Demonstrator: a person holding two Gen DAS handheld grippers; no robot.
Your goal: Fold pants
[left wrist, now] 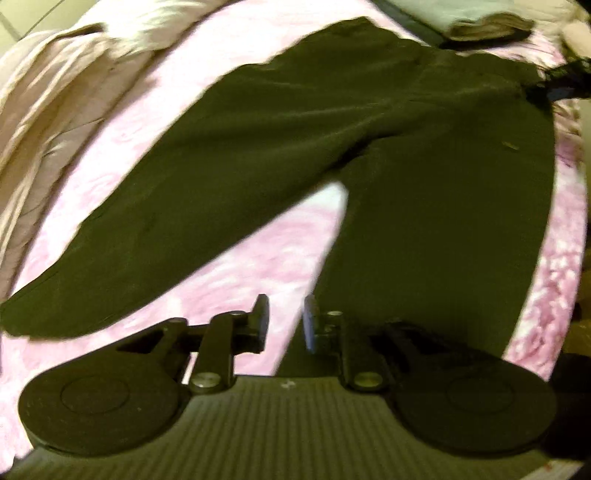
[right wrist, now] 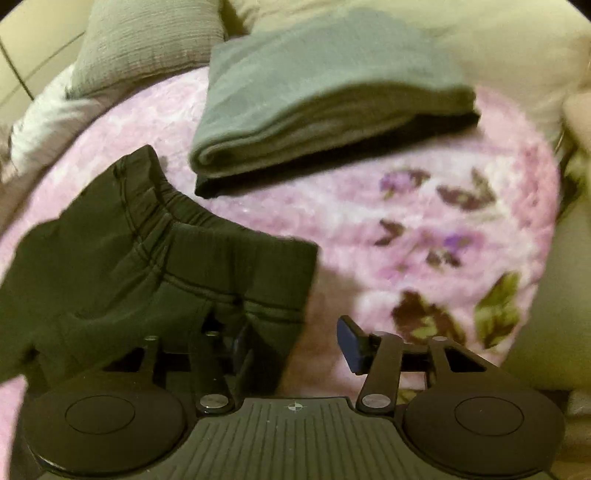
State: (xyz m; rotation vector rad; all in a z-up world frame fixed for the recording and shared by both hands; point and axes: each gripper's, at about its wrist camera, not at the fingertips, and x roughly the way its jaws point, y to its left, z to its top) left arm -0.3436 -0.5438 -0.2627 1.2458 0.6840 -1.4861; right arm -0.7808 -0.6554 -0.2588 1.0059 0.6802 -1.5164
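- From the left wrist view, we see a rumpled pale beige blanket [left wrist: 48, 103] bunched along the left edge of the bed, beside the pink floral bedspread [left wrist: 258, 266].
- Dark pants [left wrist: 369, 147] lie spread flat across that bedspread, waistband at the far end and the two legs splayed toward our camera, with a wedge of pink cloth showing between them.
- One leg runs down to the lower left; the other comes straight down on the right, passing under the right side of our left tongs [left wrist: 286, 323].
- Our left tongs stand slightly parted above the gap between the legs, with nothing between the blue pads; they grip no cloth.
- At the far right of this view a small stack of folded clothes [left wrist: 487, 27] sits past the waistband.
- From the right wrist view, a grey textured pillow [right wrist: 144, 44] rests at upper left.
- The pants' elastic waistband [right wrist: 177, 221] lies crumpled at the left, its cloth draped across the left finger of our right tongs [right wrist: 295, 350].
- Our right tongs stand open, the right pad clear over the bedspread; no cloth is pinched.
- A folded grey garment [right wrist: 325, 96] sits atop a black one [right wrist: 332, 158] beyond the waistband, apart from it.
- Purple flowers and green leaves [right wrist: 495, 310] pattern the bedspread at right.
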